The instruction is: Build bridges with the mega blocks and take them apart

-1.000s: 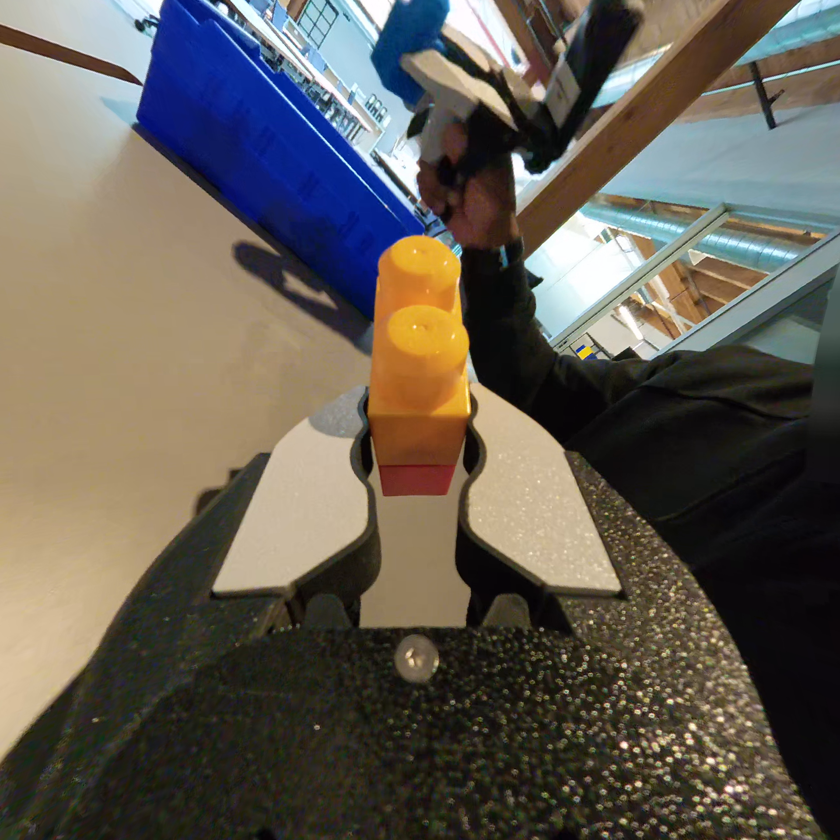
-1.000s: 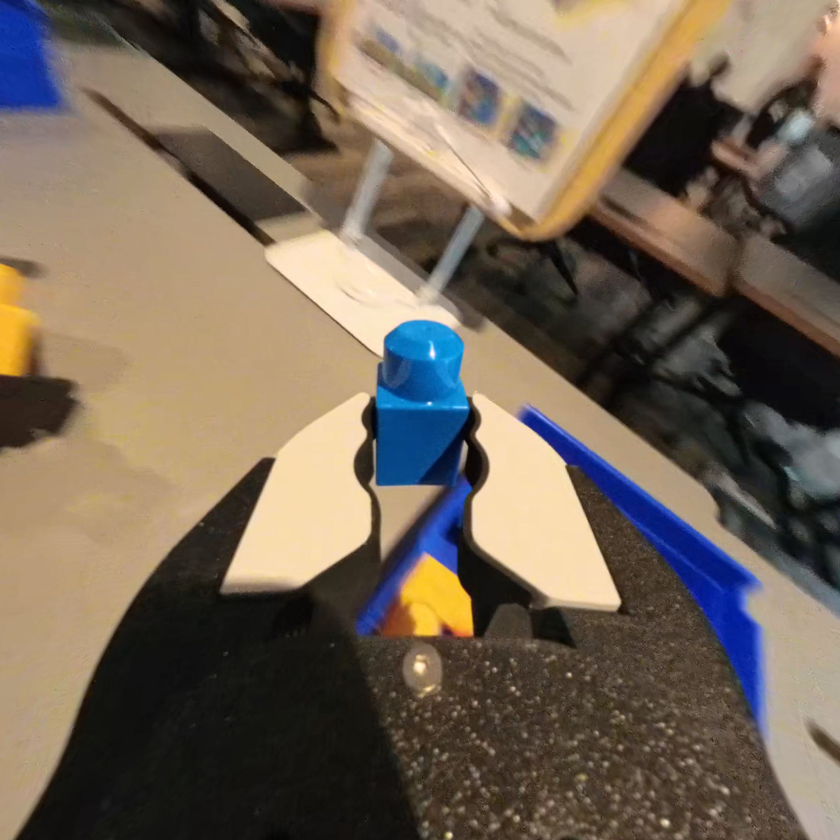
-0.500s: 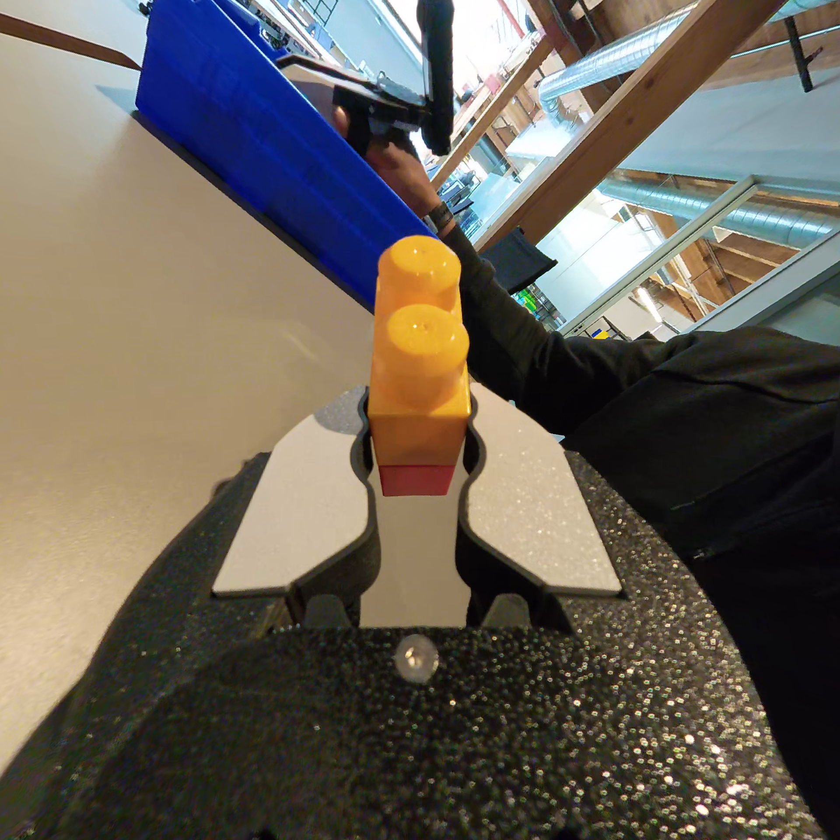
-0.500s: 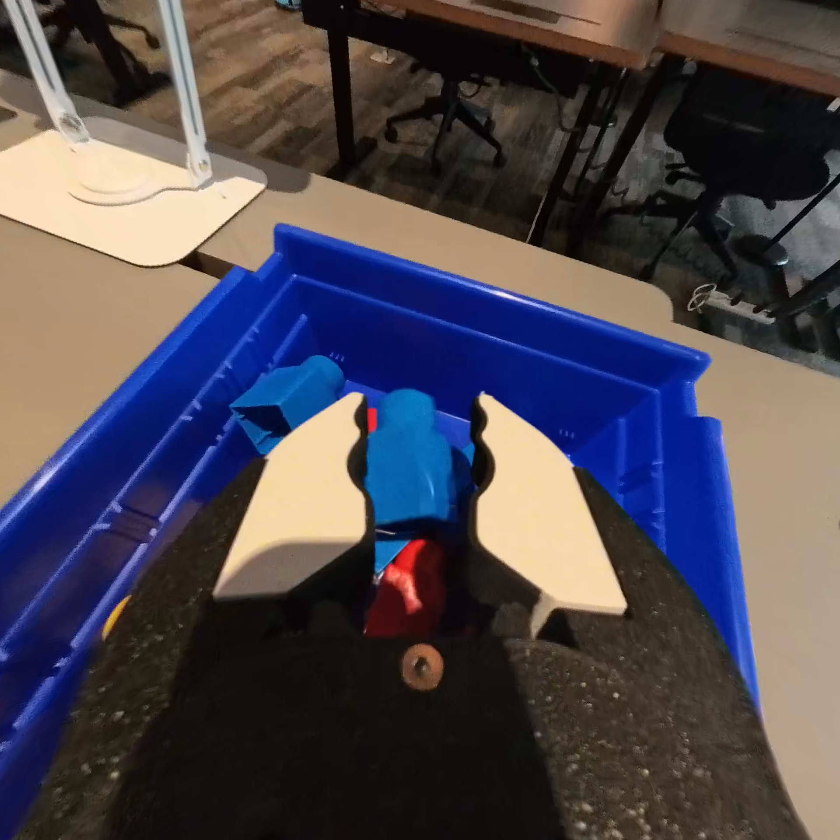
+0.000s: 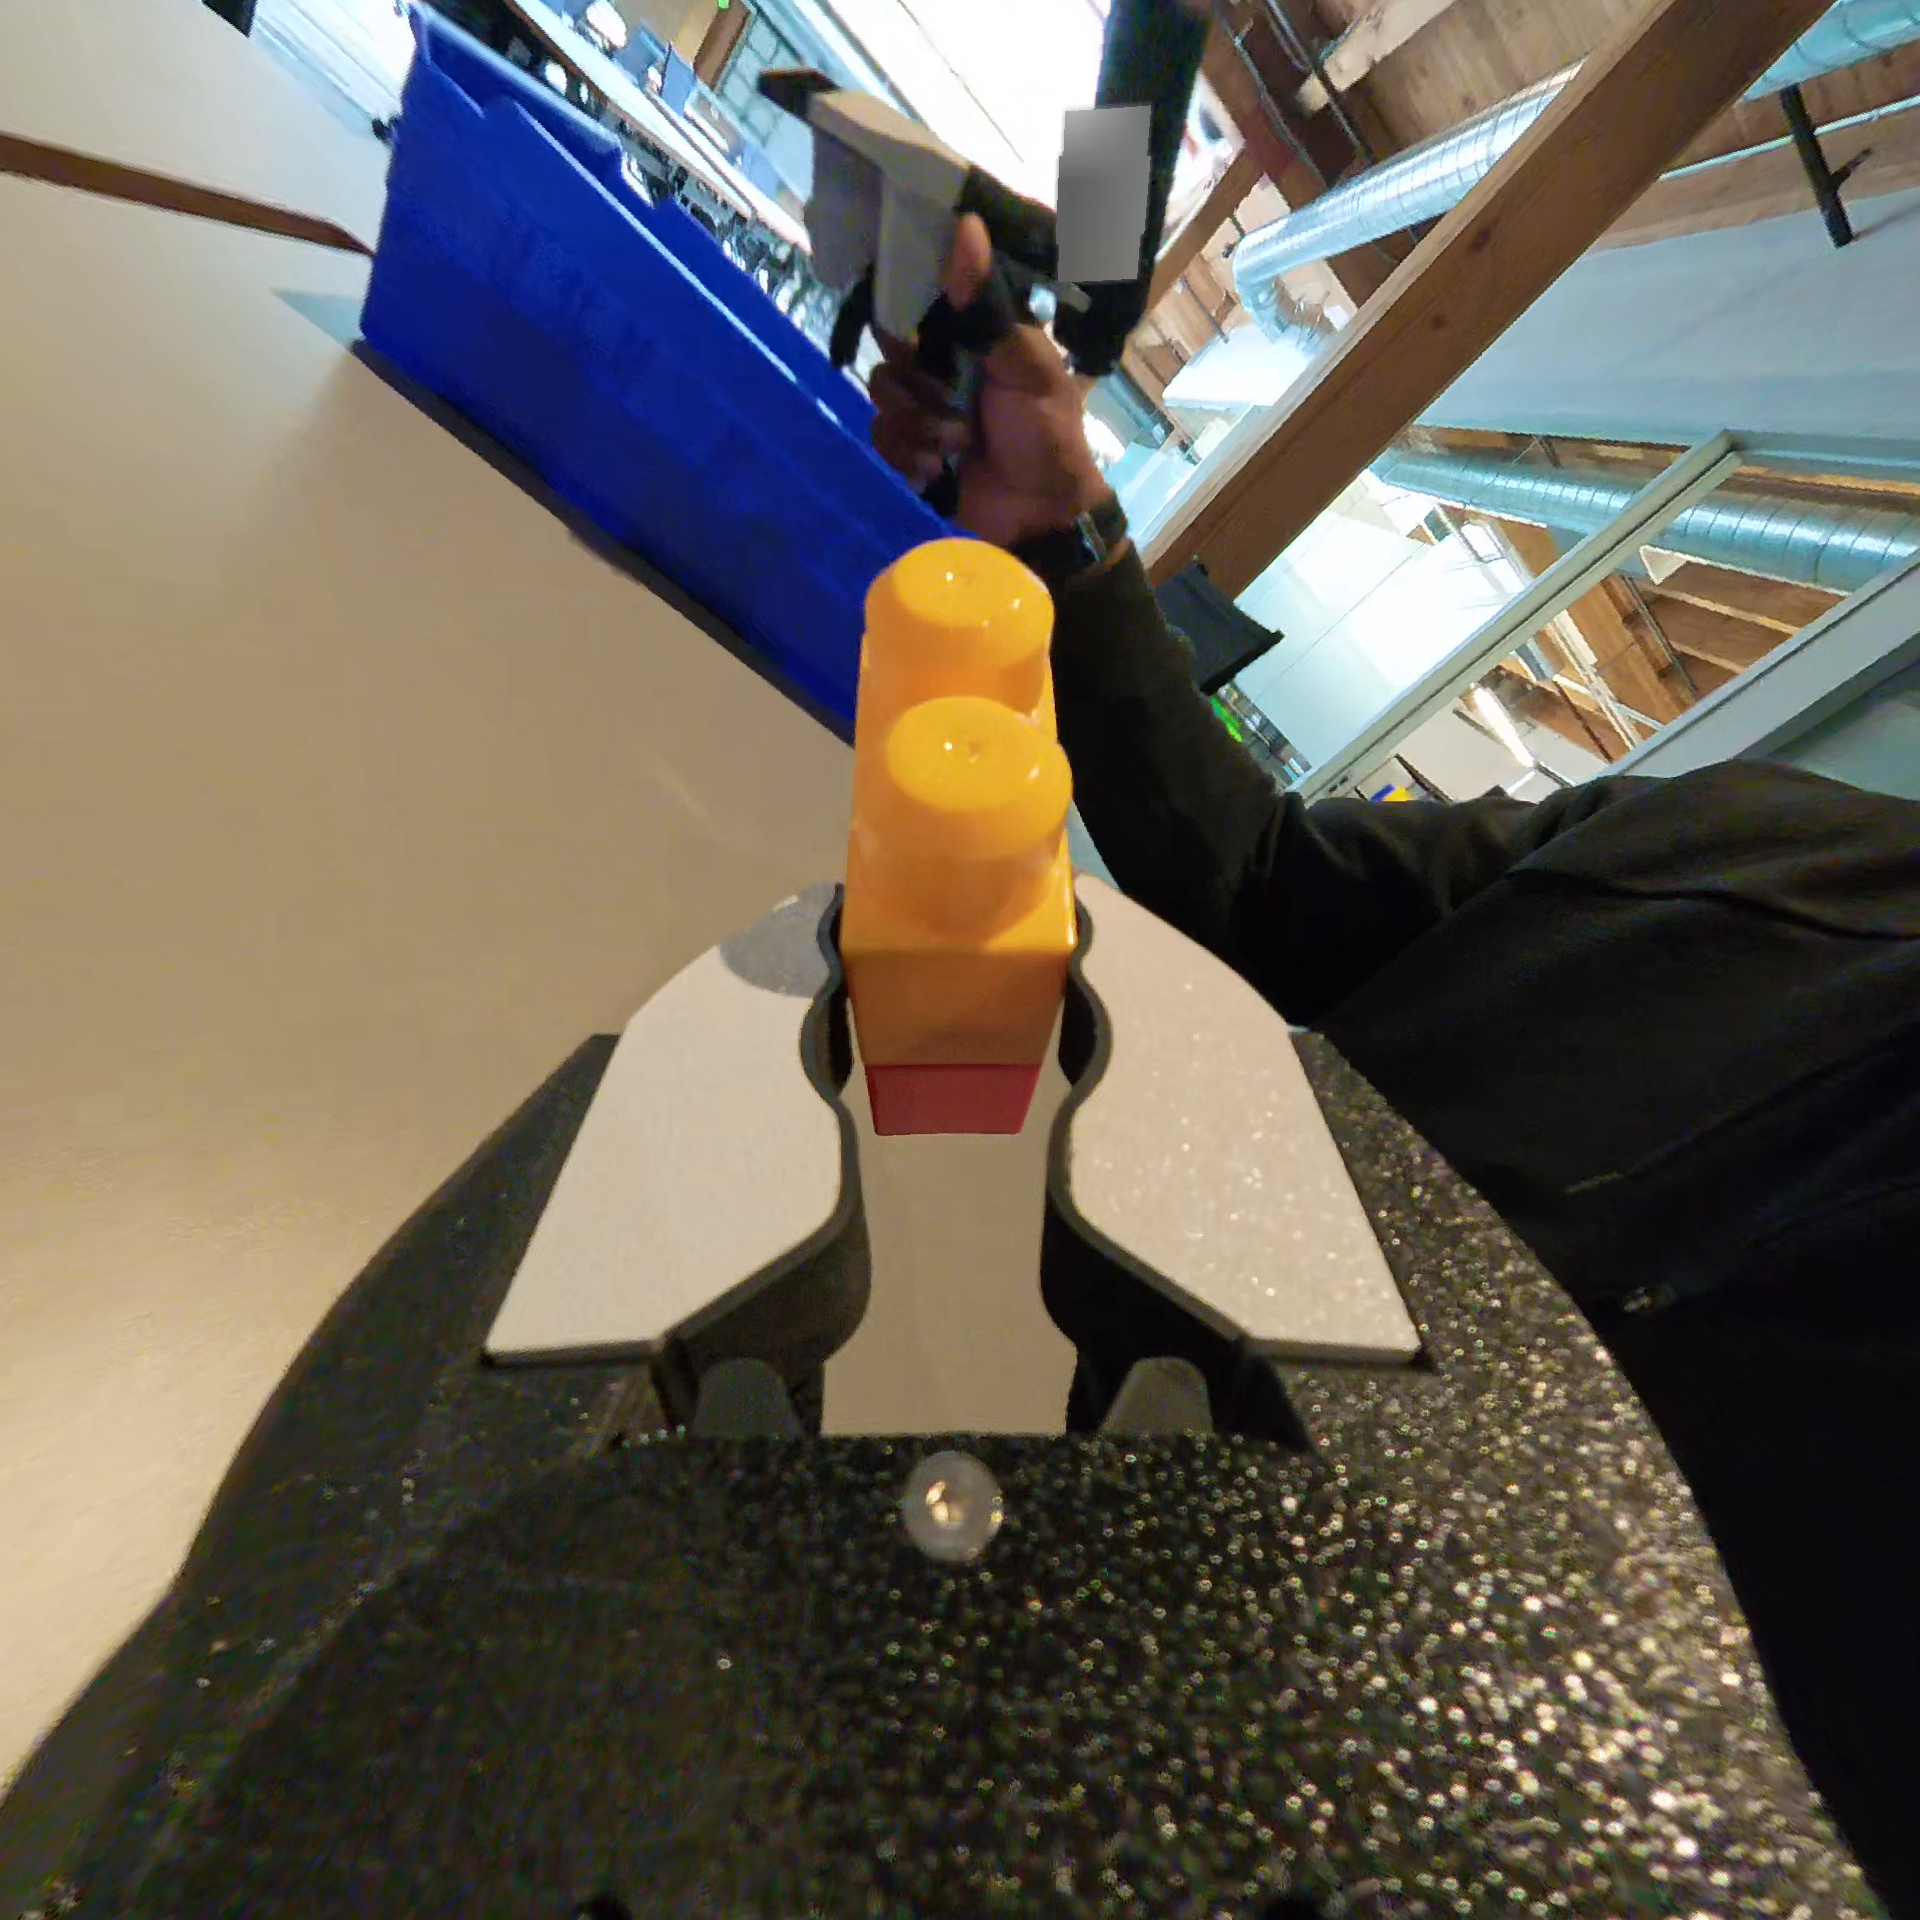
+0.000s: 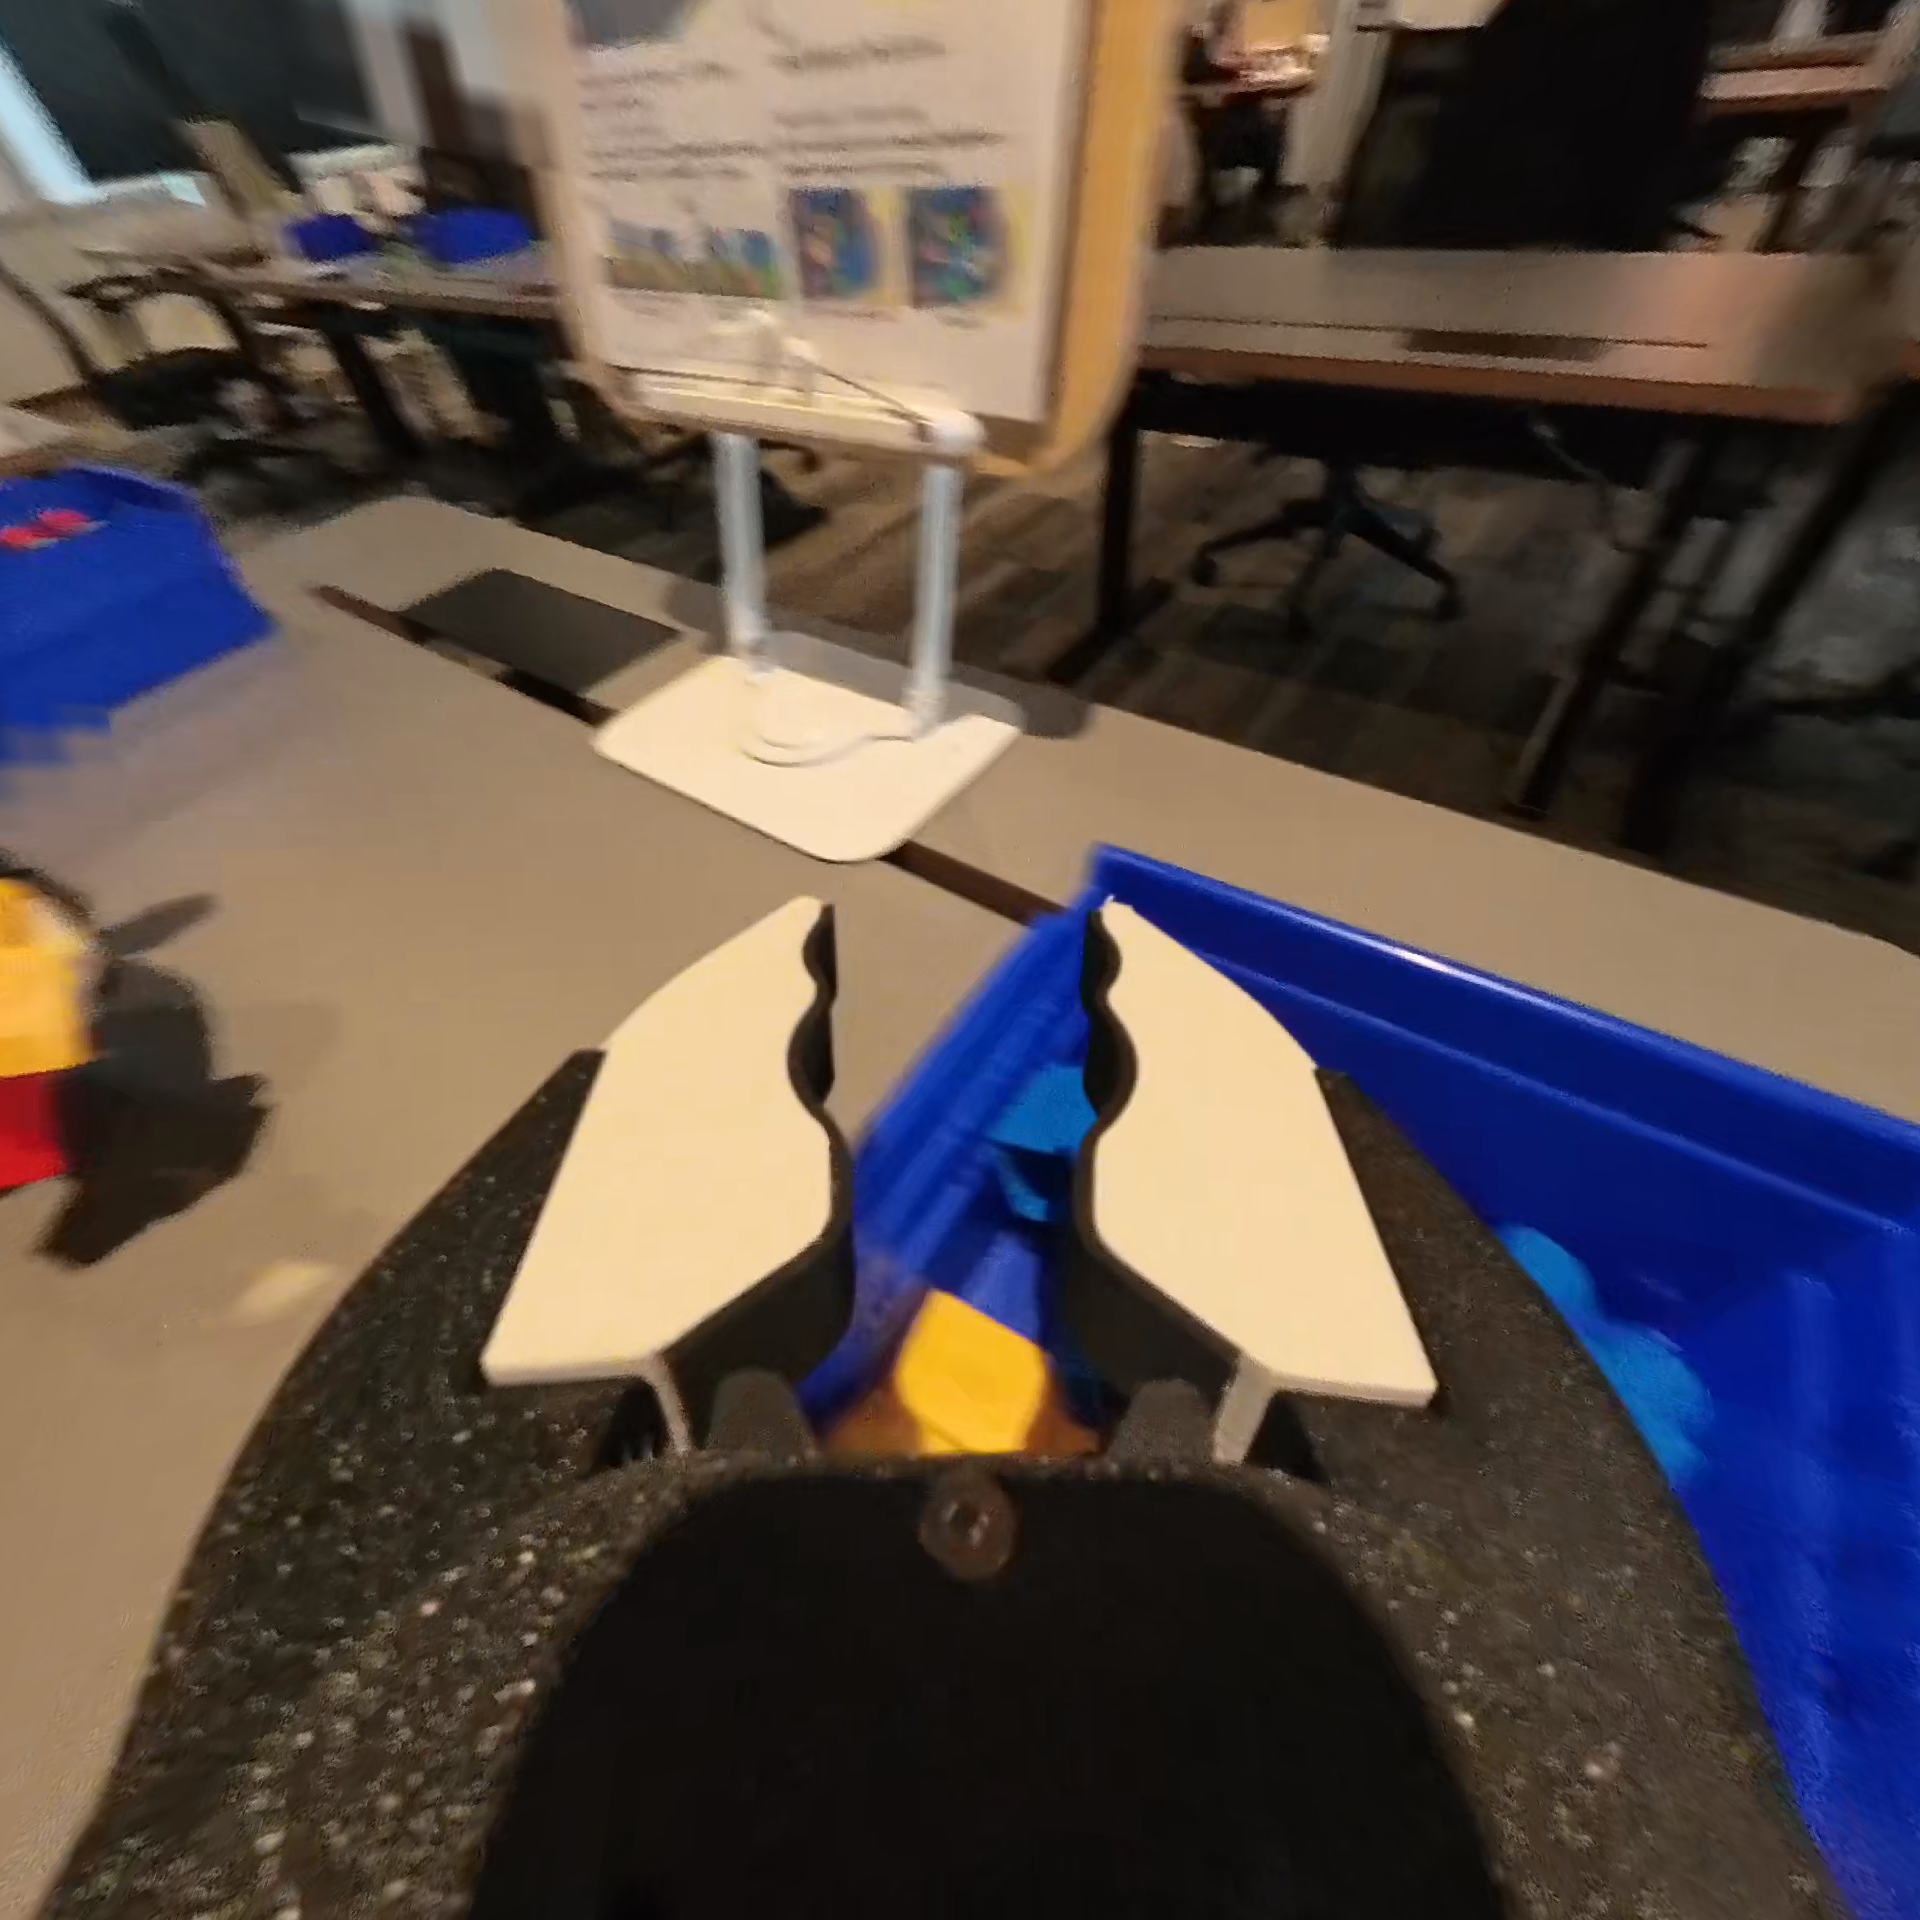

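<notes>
Left gripper (image 5: 956,997) clamps the orange block (image 5: 956,831) with a red block (image 5: 951,1096) under it, above the table (image 5: 312,779). Right gripper (image 6: 956,977) gapes, holding nothing, over the blue bin (image 6: 1455,1060).

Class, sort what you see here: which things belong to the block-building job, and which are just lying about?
Belongs to the job:
- orange block on a red block, in the left claw
- blue bin of blocks
- open, empty right claw

Lying about:
- poster stand
- office chairs
</notes>
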Action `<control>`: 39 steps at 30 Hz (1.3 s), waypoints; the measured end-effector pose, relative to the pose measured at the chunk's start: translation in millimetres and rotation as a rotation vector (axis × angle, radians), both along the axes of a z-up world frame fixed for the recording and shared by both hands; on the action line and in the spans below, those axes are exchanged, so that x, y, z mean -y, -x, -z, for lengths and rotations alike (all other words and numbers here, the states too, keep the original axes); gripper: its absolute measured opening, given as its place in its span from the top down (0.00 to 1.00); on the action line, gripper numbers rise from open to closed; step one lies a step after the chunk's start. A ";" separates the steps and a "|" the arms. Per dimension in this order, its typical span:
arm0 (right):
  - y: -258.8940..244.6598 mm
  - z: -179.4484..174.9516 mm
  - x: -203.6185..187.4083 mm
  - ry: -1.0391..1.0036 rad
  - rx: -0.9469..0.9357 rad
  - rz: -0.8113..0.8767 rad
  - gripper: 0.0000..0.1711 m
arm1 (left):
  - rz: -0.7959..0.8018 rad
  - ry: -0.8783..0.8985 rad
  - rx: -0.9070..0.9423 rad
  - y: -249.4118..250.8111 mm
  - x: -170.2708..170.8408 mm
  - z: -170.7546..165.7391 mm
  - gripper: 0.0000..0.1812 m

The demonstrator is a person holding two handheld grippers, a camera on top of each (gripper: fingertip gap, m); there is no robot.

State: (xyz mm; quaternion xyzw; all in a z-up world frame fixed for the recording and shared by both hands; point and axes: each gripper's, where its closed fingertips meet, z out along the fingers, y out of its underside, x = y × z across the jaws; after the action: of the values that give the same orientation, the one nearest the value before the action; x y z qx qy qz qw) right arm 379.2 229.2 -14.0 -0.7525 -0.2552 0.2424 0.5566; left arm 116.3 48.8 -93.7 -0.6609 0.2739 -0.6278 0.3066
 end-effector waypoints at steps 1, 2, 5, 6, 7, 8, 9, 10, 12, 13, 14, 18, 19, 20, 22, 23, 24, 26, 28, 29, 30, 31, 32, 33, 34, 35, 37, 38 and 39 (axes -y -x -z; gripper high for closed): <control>19.2 -6.5 10.9 0.000 -0.002 -0.059 0.74 | -0.017 -0.007 0.016 1.4 -2.2 -2.3 0.80; 39.6 -10.7 23.2 -0.001 0.014 -0.120 0.74 | -0.035 -0.015 0.036 3.0 -4.4 -5.3 0.80; 104.6 -7.1 68.8 0.009 0.133 -0.310 0.73 | -0.079 -0.031 0.112 8.4 -9.1 -15.4 0.80; 125.7 -1.1 85.8 0.018 0.179 -0.373 0.73 | -0.091 -0.033 0.138 10.0 -10.3 -18.5 0.80; 145.3 7.0 102.4 0.032 0.222 -0.430 0.72 | -0.101 -0.034 0.163 11.5 -11.1 -21.4 0.80; 163.1 16.2 118.0 0.047 0.256 -0.481 0.71 | -0.107 -0.036 0.188 12.5 -11.2 -24.2 0.80; 178.7 26.4 131.7 0.069 0.282 -0.523 0.71 | -0.112 -0.038 0.210 13.3 -11.1 -26.9 0.80; 192.6 37.4 143.7 0.095 0.299 -0.559 0.69 | -0.114 -0.041 0.227 13.5 -10.6 -28.9 0.80; 214.8 58.8 162.8 0.154 0.309 -0.619 0.66 | -0.109 -0.047 0.246 12.4 -8.2 -31.5 0.80; 224.0 67.9 170.3 0.185 0.296 -0.647 0.64 | -0.107 -0.053 0.249 11.2 -6.9 -32.2 0.80; 232.5 75.3 178.1 0.216 0.270 -0.681 0.62 | -0.101 -0.059 0.251 9.6 -5.0 -32.7 0.80; 255.1 89.9 198.0 0.336 0.110 -0.778 0.58 | -0.063 -0.092 0.203 -1.3 3.8 -29.2 0.80; 258.2 91.0 200.2 0.362 0.070 -0.788 0.58 | -0.054 -0.108 0.185 -4.0 6.1 -28.1 0.80; 260.9 91.3 202.7 0.386 0.030 -0.802 0.60 | -0.045 -0.122 0.170 -6.4 8.5 -27.4 0.80; 262.8 92.7 206.5 0.410 -0.010 -0.832 0.71 | -0.029 -0.138 0.150 -10.4 12.3 -26.3 0.80; 262.6 92.8 209.0 0.403 -0.012 -0.855 0.76 | -0.037 -0.136 0.138 -11.2 11.6 -24.8 0.80; 262.2 92.4 210.3 0.386 -0.004 -0.868 0.78 | -0.036 -0.125 0.135 -11.3 11.3 -23.6 0.80; 260.9 90.8 209.0 0.311 0.031 -0.870 0.78 | -0.021 -0.097 0.163 -10.5 11.8 -25.6 0.80; 259.0 92.8 206.5 0.212 0.115 -0.861 0.78 | -0.002 -0.058 0.192 -10.2 12.8 -27.0 0.80; 257.9 93.7 205.7 0.164 0.158 -0.855 0.78 | 0.010 -0.042 0.208 -9.5 13.5 -27.6 0.80; 256.4 95.5 204.4 0.106 0.213 -0.848 0.78 | 0.020 -0.015 0.235 -7.5 13.3 -29.3 0.80; 254.4 98.3 201.6 0.027 0.291 -0.832 0.79 | 0.030 0.032 0.283 -3.7 11.4 -32.7 0.80; 251.8 103.1 197.8 -0.045 0.385 -0.809 0.79 | 0.029 0.083 0.350 1.9 7.8 -37.1 0.80; 250.0 106.5 195.1 -0.096 0.459 -0.788 0.79 | 0.018 0.127 0.398 7.5 2.9 -38.8 0.80; 249.2 107.5 194.6 -0.116 0.497 -0.778 0.79 | 0.000 0.147 0.417 11.7 -1.6 -38.5 0.80; 248.9 105.5 195.0 -0.117 0.506 -0.773 0.79 | -0.009 0.137 0.413 14.0 -3.4 -38.6 0.80; 244.2 93.8 194.6 -0.120 0.510 -0.772 0.78 | -0.022 0.070 0.334 12.5 -2.3 -34.3 0.80; 237.7 83.5 191.5 -0.140 0.521 -0.764 0.79 | -0.022 0.038 0.291 10.4 -0.7 -31.9 0.80; 227.6 72.1 187.6 -0.156 0.542 -0.760 0.78 | -0.020 0.017 0.261 8.5 0.8 -30.1 0.80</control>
State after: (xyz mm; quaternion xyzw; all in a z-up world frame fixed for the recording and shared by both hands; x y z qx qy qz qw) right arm 151.6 41.6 -86.1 -0.5980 -0.6660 0.2040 0.3966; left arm 107.8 48.0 -63.6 -0.5788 0.2194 -0.7078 0.3404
